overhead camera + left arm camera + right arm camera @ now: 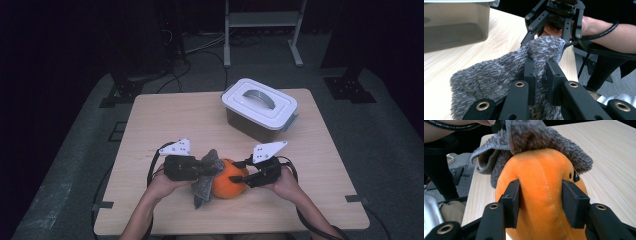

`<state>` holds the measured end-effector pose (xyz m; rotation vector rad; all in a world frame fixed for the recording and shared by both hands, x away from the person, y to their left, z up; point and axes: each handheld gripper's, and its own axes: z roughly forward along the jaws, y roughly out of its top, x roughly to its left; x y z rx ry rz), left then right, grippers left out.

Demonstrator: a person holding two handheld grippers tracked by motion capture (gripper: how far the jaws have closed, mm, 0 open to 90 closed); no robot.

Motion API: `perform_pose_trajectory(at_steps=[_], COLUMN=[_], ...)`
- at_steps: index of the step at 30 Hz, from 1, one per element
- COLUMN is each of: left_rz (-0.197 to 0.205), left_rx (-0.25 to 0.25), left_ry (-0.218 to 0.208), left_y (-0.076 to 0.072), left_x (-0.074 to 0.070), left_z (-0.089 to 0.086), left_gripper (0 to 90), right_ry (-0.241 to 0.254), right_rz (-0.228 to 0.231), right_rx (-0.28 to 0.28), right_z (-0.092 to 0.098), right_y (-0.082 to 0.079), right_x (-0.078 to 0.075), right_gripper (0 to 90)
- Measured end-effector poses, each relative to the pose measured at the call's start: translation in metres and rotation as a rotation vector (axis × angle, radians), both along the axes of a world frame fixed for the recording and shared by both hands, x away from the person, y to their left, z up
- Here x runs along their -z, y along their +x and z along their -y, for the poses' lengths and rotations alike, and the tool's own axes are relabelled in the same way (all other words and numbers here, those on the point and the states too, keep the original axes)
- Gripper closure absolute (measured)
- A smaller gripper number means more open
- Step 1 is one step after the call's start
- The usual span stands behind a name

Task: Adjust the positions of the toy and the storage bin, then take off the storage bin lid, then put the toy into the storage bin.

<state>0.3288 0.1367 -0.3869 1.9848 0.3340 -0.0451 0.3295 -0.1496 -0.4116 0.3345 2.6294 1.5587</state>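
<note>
Both forearms entered from the near edge of the wooden table (165, 120), converging at the near centre. Left gripper (202, 169) held level, pointing right; jaws clamped tight on a fold of grey fuzzy knit cloth (206, 176), seen in the left gripper view (541, 75) pinched between the two black pads. Right gripper (239, 176) held level, pointing left toward the other; jaws part closed and pressed into both flanks of an orange plush toy (229, 179), confirmed in the right gripper view (541, 202), where the pads dent the fabric.

Orange plush toy resting on the table between the two grippers, near the front edge. Grey cloth draped over its top and far side, hanging down on the left onto the table. Toy round, smooth, with stitched seams running lengthwise; a small dark marking (574, 176) partly visible at the cloth's edge, too little shown to identify. Lower part of the toy cut off in the right gripper view. Cloth's full shape not determinable; a ribbed hem visible at one edge.

Lidded plastic storage box (260, 108), white lid with handle, standing well apart at the far right of the table. Surrounding room dark.
</note>
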Motion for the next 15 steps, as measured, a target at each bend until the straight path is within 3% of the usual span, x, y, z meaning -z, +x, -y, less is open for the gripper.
perform_pose_trajectory(at_steps=[3, 7, 12, 15], left_rz=[-0.003, 0.009, 0.021, 0.023], left_rx=[0.002, -0.002, -0.008, -0.015], left_ry=[0.002, 0.005, 0.039, 0.041], left_y=[0.0, -0.0017, -0.0029, -0.0016], left_x=[0.0004, -0.0037, -0.0043, -0.004], left_z=[-0.0003, -0.0003, 0.0034, 0.0001], left_gripper=[80.7, 80.6, 80.6, 80.6], right_ry=[-0.02, -0.003, -0.019, -0.009], right_rz=[0.017, 0.001, 0.006, 0.0], right_rx=[0.006, 0.004, 0.004, -0.007], right_z=[-0.0042, -0.0038, -0.0083, -0.0068], right_y=[-0.0037, -0.0023, -0.0042, -0.0031], right_x=[-0.0014, 0.0, -0.001, -0.0021], right_gripper=[51.2, 51.1, 49.8, 40.4])
